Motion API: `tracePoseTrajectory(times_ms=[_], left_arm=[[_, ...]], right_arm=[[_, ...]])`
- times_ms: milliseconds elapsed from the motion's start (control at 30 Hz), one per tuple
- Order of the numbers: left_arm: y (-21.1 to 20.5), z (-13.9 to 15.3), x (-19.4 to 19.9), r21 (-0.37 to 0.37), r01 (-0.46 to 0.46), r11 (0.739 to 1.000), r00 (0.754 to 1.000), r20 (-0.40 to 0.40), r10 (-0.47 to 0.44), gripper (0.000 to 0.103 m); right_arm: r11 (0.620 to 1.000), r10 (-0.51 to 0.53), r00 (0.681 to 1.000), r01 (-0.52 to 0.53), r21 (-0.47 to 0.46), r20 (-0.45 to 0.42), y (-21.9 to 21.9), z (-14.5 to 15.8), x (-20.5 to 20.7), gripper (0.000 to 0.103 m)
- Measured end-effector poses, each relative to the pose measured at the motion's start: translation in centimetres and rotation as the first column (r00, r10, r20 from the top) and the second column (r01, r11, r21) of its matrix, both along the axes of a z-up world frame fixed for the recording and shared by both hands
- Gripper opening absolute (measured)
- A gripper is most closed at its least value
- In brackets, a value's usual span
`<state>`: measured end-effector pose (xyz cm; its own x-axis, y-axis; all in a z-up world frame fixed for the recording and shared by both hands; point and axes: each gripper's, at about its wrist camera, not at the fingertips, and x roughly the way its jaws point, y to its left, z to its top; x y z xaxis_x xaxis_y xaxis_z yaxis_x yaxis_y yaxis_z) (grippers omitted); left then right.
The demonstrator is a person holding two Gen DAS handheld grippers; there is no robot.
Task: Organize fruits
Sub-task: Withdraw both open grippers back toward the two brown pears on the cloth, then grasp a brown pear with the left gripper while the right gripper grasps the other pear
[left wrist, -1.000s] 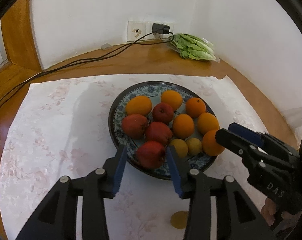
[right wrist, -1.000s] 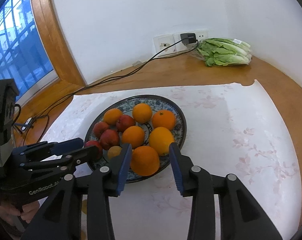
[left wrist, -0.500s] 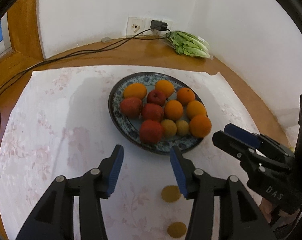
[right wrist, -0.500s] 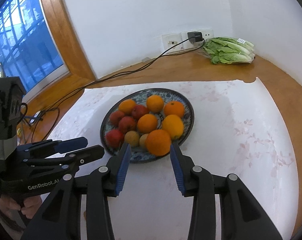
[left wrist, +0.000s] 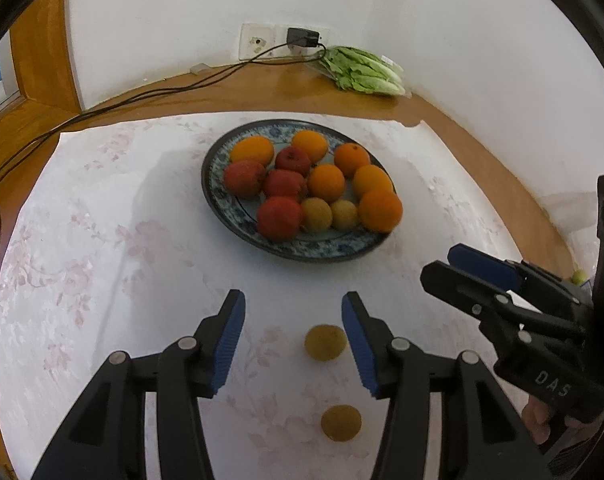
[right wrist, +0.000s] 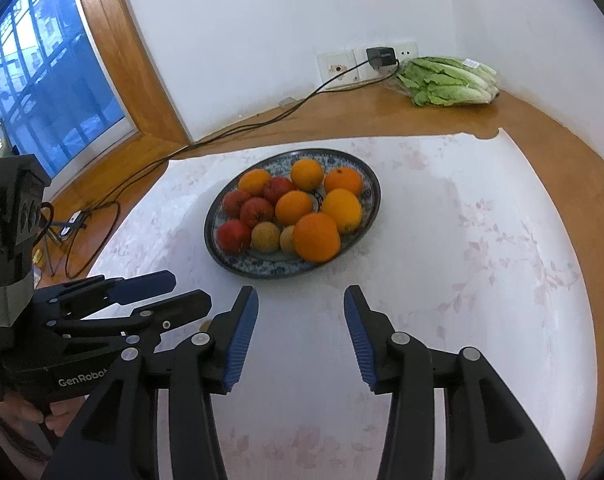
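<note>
A blue patterned plate [left wrist: 237,224] [right wrist: 261,270] on a white floral cloth holds several oranges, red apples and two small yellow-brown fruits. Two more small yellow-brown fruits lie loose on the cloth: one [left wrist: 325,342] just inside my left gripper's right finger, one [left wrist: 340,422] nearer the camera. My left gripper [left wrist: 293,338] is open and empty, short of the plate; it also shows in the right wrist view [right wrist: 157,292]. My right gripper [right wrist: 300,334] is open and empty above bare cloth in front of the plate; it also shows in the left wrist view [left wrist: 458,266].
A bag of lettuce [left wrist: 362,72] [right wrist: 446,82] lies in the back corner by a wall socket with a plugged charger [right wrist: 380,56]. Its black cable [left wrist: 141,94] runs left along the wooden counter. A window [right wrist: 33,80] is at the left.
Both grippers have drawn back from the plate toward the near edge, staying open. The two loose small fruits have come into the left wrist view.
</note>
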<state>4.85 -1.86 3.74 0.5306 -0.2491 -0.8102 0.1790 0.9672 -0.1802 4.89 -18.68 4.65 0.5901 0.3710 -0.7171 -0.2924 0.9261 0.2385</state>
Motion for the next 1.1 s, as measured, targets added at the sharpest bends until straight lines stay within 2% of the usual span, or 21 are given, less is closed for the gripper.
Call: tracePoseTrajectory(times_ms=[600, 933, 1100], left_arm=[[-1.4, -1.8, -1.3, 0.032, 0.050, 0.998, 0.999, -0.023, -0.049, 0.052], [-2.1, -2.5, -1.5, 0.021, 0.091, 0.996, 0.996, -0.028, -0.090, 0.026], [-1.4, -2.2, -1.6, 0.006, 0.074, 0.997, 0.997, -0.024, -0.073, 0.026]], right_arm=[[1.000, -0.013, 0.999, 0.013, -0.020, -0.041, -0.6, -1.4, -2.6, 0.046], [1.000, -0.011, 0.998, 0.011, -0.005, -0.059, -0.5, -1.9, -2.9, 0.046], [1.000, -0.011, 0.998, 0.011, 0.001, -0.064, -0.4, -2.0, -3.0, 0.046]])
